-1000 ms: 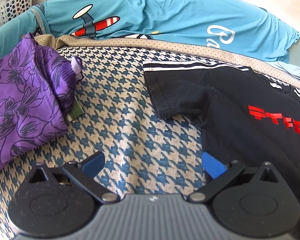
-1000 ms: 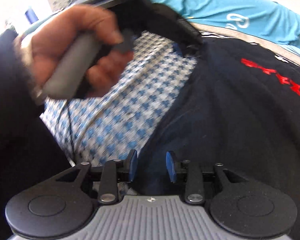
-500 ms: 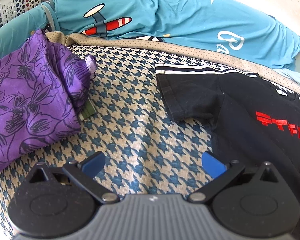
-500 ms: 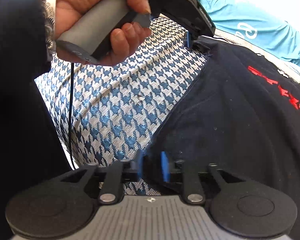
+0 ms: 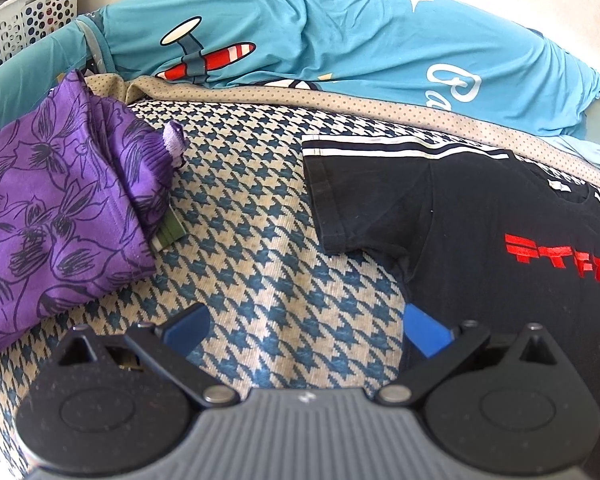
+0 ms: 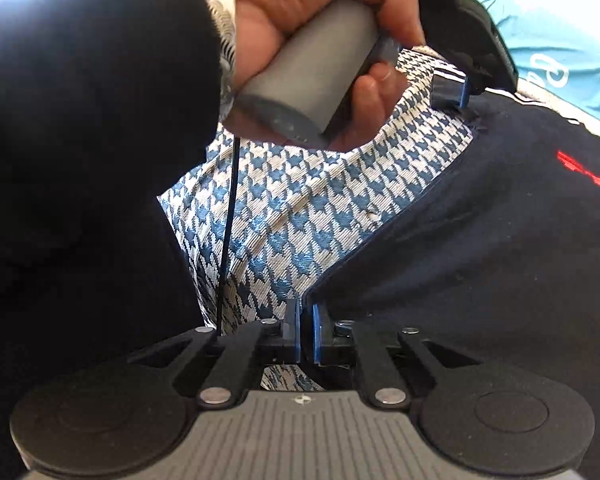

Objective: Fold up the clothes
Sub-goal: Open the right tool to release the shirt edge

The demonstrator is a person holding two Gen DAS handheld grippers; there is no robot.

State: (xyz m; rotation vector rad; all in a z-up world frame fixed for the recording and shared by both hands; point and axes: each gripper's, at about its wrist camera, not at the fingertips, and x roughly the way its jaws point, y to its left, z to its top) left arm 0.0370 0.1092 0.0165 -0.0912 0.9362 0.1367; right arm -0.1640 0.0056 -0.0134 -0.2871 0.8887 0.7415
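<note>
A black T-shirt [image 5: 500, 208] with red lettering lies flat on the houndstooth surface [image 5: 260, 216], its striped sleeve [image 5: 356, 192] pointing left. My left gripper [image 5: 306, 330] is open just above the surface, and its right finger [image 5: 424, 334] is at the shirt's side edge below the sleeve. In the right wrist view, my right gripper [image 6: 306, 332] is shut on the black T-shirt [image 6: 480, 248] at its lower left corner. A hand [image 6: 324, 40] holds the left gripper's grey handle [image 6: 312, 80] above the cloth.
A folded purple floral garment [image 5: 52, 208] lies at the left. A teal printed shirt [image 5: 340, 40] lies across the back over a dotted beige cloth [image 5: 340, 100]. A white perforated basket [image 5: 20, 12] stands at the far left corner. A dark sleeve [image 6: 80, 140] fills the left of the right wrist view.
My right gripper's fingers have closed from a wide gap onto the shirt's corner. The left gripper and the hand holding it have drifted slightly; it stays open.
</note>
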